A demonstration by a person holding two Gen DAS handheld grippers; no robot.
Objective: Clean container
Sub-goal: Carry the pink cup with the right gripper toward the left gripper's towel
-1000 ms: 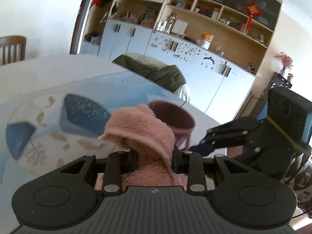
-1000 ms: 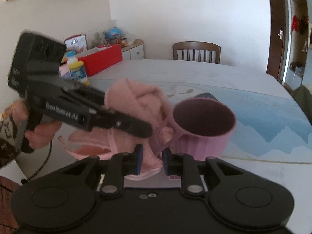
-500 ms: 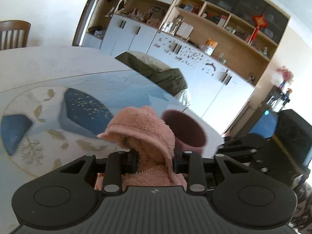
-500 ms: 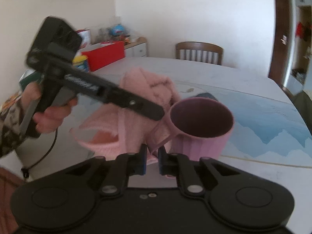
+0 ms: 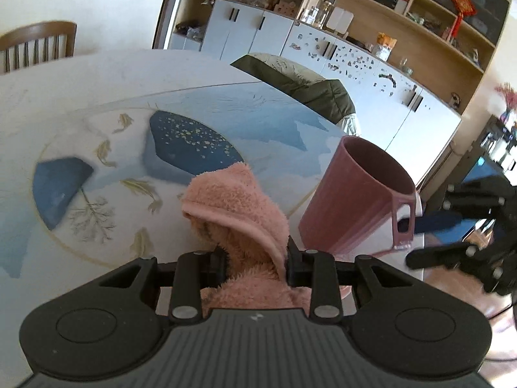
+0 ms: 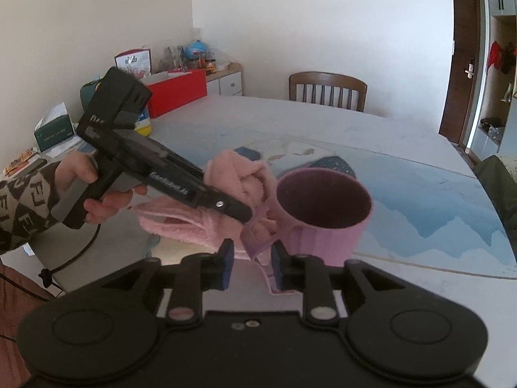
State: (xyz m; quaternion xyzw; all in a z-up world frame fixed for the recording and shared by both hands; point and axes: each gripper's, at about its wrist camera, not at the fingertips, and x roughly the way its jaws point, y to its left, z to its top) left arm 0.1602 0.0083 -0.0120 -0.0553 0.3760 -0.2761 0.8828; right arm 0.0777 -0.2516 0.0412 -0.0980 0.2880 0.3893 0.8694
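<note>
Pink mug [image 6: 320, 213] sits near the table's [image 6: 371, 135] near edge, on the blue printed mat, handle [image 5: 404, 223] toward the right gripper [image 6: 250, 263], whose jaws are parted around it, not clenched. Left gripper [image 5: 255, 260] clamps a fluffy pink cloth [image 5: 239, 207] just beside the mug. Hand [image 6: 87, 187] holds the left gripper's grip.

Round white desk [image 6: 323, 129] with a blue mountain-and-fish print, daylight glare on it. Wooden chair [image 6: 328, 90] at the far edge, white wall [image 6: 323, 16] behind. Dark brown door [image 6: 460, 74] right of it. White cabinets [image 5: 339, 55] under open wooden shelves [image 5: 404, 9], olive sofa [image 5: 300, 87] in front. Red box [image 6: 177, 92] on a low sideboard, tissue box [image 6: 53, 131] nearby
</note>
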